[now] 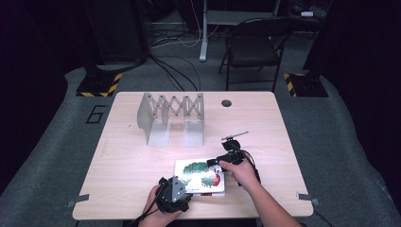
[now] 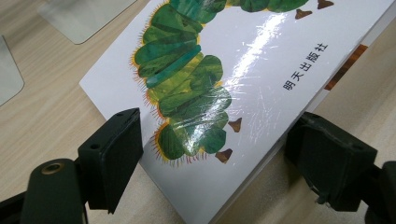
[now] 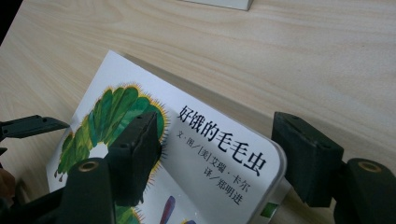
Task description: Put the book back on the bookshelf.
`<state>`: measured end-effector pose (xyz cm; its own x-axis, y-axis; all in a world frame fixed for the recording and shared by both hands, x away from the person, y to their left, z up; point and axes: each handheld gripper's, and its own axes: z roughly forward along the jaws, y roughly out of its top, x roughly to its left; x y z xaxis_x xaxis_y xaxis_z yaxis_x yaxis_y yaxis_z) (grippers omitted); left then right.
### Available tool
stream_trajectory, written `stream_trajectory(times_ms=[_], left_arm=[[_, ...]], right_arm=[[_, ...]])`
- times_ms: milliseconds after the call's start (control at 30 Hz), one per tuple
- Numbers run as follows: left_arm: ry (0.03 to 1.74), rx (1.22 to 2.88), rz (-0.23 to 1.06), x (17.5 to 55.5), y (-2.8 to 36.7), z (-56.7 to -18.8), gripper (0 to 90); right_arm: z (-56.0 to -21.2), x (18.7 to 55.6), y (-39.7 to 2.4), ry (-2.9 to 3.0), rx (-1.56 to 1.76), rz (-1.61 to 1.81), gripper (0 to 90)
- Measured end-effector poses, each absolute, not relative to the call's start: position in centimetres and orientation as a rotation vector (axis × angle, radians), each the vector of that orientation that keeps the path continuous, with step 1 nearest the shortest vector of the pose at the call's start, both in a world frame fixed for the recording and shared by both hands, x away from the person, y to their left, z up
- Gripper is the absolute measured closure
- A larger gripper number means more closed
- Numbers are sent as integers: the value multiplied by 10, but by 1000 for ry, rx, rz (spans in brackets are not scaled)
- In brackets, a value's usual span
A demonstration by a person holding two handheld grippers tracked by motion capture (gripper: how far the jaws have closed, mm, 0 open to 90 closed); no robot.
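**Book Straddled by Both Grippers, No Grip Confirmed**

Table (image 1: 142, 156) comes first: a pale wooden top, mostly bare. On its far half we see a grey expanding file rack (image 1: 171, 116) standing upright, well apart from the work area.

Next in size is the picture book (image 1: 199, 176), a glossy white board book with a green caterpillar on its cover. It lies near the front edge of the table, between the two hands. In the right gripper view its far edge appears raised off the wood, casting a shadow beneath; we cannot tell how far.

We then note the tools. The left gripper (image 2: 212, 154) has its jaws spread wide, one on either side of a corner of the book, with neither pad visibly pressing on it. The right gripper (image 3: 217, 154) likewise has its jaws parted around the opposite rounded corner, one jaw over the cover and one beyond the edge. Neither is clamped.

We judge the following risks:

- The laminated cover looks slick. A light pinch near a corner could let the book slide out.
- Closing on a corner alone could make the book pivot or sag.
- A pull by one hand before the other holds could skid the book across the table towards the edge.
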<state>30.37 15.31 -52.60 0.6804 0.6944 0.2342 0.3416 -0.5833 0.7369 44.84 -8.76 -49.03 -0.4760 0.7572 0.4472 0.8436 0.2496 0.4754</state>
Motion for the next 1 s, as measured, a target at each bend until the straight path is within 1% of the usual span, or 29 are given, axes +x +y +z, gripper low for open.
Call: stream_trajectory(times_ms=[233,267,533,633,800,1000], left_arm=[[790,2215,674,304,153,-526,190],[785,2222,658,304,154,-526,190],[796,2221,659,304,154,-526,188],[841,2205,662,305,155,-527,155],[859,2201,638,307,156,-527,136],[923,2206,552,312,161,-525,116]], right_arm=[[-493,446,-85,-2361,-1515,-1028,319],[-493,446,-86,-2375,-1507,-1034,321],[-489,446,-88,-2364,-1502,-1045,369],[-488,446,-88,-2367,-1496,-1036,374],[-487,446,-88,-2366,-1496,-1035,376],[-487,447,-88,-2358,-1494,-1045,394]])
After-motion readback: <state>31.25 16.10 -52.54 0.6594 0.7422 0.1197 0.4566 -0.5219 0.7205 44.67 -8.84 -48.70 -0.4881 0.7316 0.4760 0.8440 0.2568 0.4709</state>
